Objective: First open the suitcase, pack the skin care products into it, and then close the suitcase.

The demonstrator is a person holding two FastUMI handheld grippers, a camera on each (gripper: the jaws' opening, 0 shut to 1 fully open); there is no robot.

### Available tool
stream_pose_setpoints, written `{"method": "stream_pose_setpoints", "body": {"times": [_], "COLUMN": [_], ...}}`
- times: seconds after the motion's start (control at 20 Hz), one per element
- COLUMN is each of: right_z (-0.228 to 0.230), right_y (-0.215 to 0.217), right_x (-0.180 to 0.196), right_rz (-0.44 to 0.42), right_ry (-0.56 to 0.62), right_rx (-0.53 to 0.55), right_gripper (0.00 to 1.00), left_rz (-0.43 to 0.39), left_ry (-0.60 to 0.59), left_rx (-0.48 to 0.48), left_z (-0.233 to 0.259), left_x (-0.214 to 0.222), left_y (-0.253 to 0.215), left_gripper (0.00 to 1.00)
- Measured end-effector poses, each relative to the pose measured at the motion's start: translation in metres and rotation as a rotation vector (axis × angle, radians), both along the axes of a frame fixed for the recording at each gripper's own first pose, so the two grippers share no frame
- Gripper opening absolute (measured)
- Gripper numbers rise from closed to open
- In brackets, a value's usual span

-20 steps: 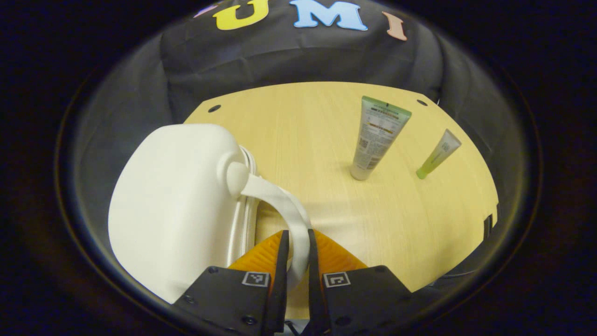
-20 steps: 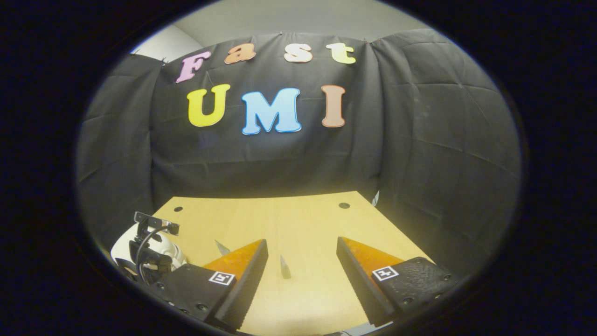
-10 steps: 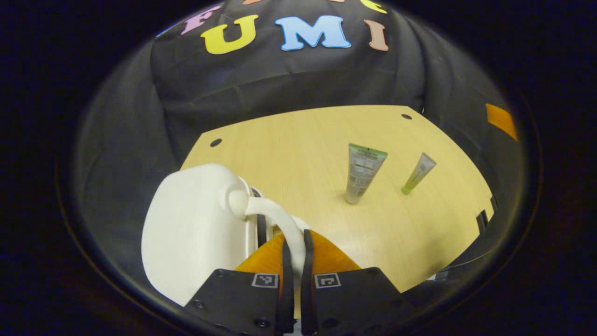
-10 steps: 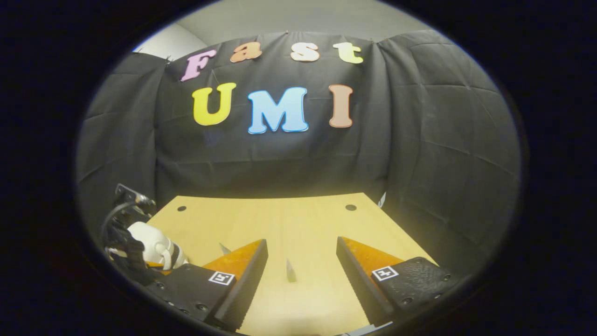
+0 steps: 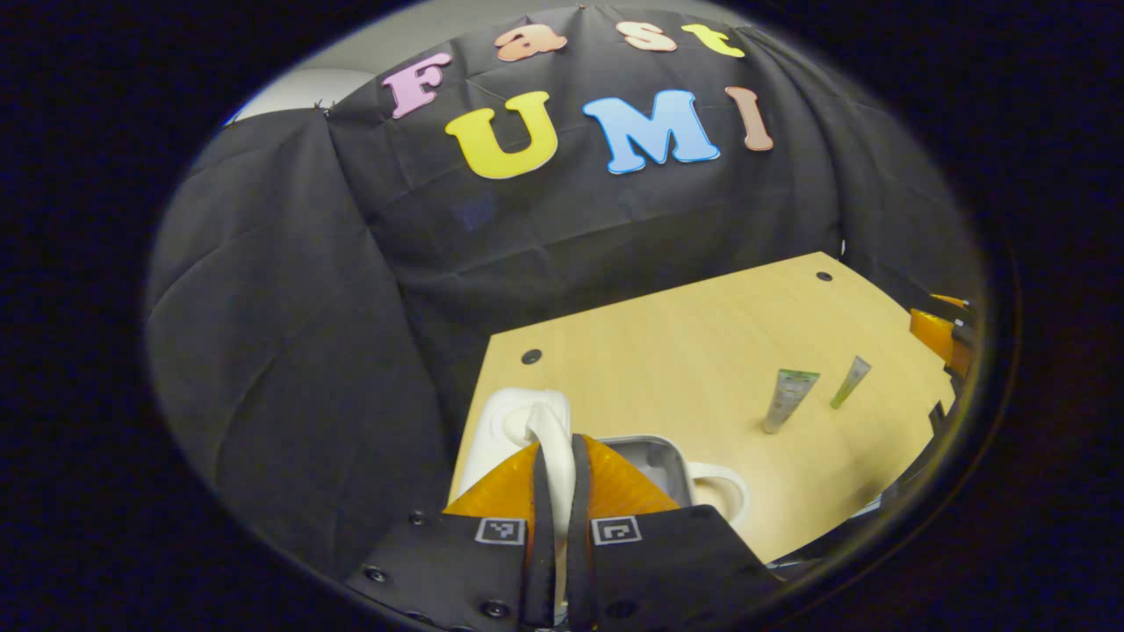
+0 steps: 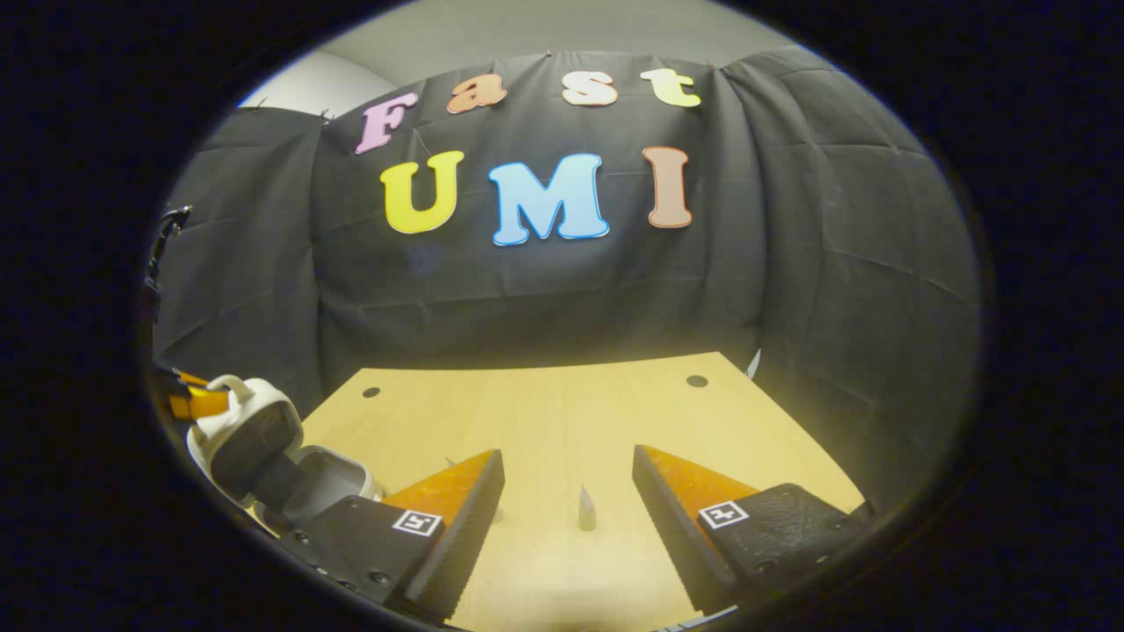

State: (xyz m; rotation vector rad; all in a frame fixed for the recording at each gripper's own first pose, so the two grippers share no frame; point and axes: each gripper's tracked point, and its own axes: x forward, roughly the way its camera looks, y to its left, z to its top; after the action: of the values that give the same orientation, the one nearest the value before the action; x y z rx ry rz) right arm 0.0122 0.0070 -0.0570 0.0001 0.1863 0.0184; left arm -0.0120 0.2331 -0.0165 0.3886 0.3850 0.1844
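The case point(image 6: 263, 448) sits at the near left of the table point(image 6: 562, 412); it is a small white hard-shell box, and in the right gripper view its lid point(image 6: 246, 434) stands tilted up over a grey-lined tray. The left gripper point(image 5: 555, 491) has its fingers pressed together on the white handle point(image 5: 549, 439) on the lid, pinching it, and so holds the lid raised. The right gripper point(image 6: 566, 491) hangs with its fingers spread, holding nothing, low over the near middle of the table.

Two tubes stand cap-down to the right of the case, well apart from it: a large tube point(image 5: 788, 399) and, just beside it on the right, a thin tube point(image 5: 850, 382); in the right gripper view one of them point(image 6: 586, 509) shows between the open fingers, though which one I cannot tell.

Opening looks all but done; packing has not begun.

The shell looks stiff and light; the handle is a soft strap that bends in the pinch, so the lid may swing or drop shut if let go short of its balance point. The tubes look light, squeezable and smooth, and easy to tip as they stand; each is best taken across the body a little above the cap, with a gentle squeeze, rather than at the flat crimped end.
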Motion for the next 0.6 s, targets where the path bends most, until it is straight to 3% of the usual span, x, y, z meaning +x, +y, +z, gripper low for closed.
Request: {"method": "stream_pose_setpoints", "body": {"times": [0.1, 0.25, 0.6], "right_z": [-0.003, -0.005, -0.012], "right_y": [0.005, 0.005, -0.018], "right_x": [0.000, -0.004, -0.013], "right_rz": [0.010, 0.010, -0.065], "right_ry": [0.008, 0.012, 0.028], "right_rx": [0.016, 0.011, 0.030], "right_gripper": [0.90, 0.90, 0.90], "left_rz": [0.038, 0.127, 0.303], "left_ry": [-0.046, -0.033, 0.029], "left_rx": [0.117, 0.189, 0.367], "left_z": [0.027, 0.033, -0.034], "left_x": [0.000, 0.000, 0.012], "left_y": [0.054, 0.136, 0.256], "left_gripper": [0.13, 0.12, 0.12]}}
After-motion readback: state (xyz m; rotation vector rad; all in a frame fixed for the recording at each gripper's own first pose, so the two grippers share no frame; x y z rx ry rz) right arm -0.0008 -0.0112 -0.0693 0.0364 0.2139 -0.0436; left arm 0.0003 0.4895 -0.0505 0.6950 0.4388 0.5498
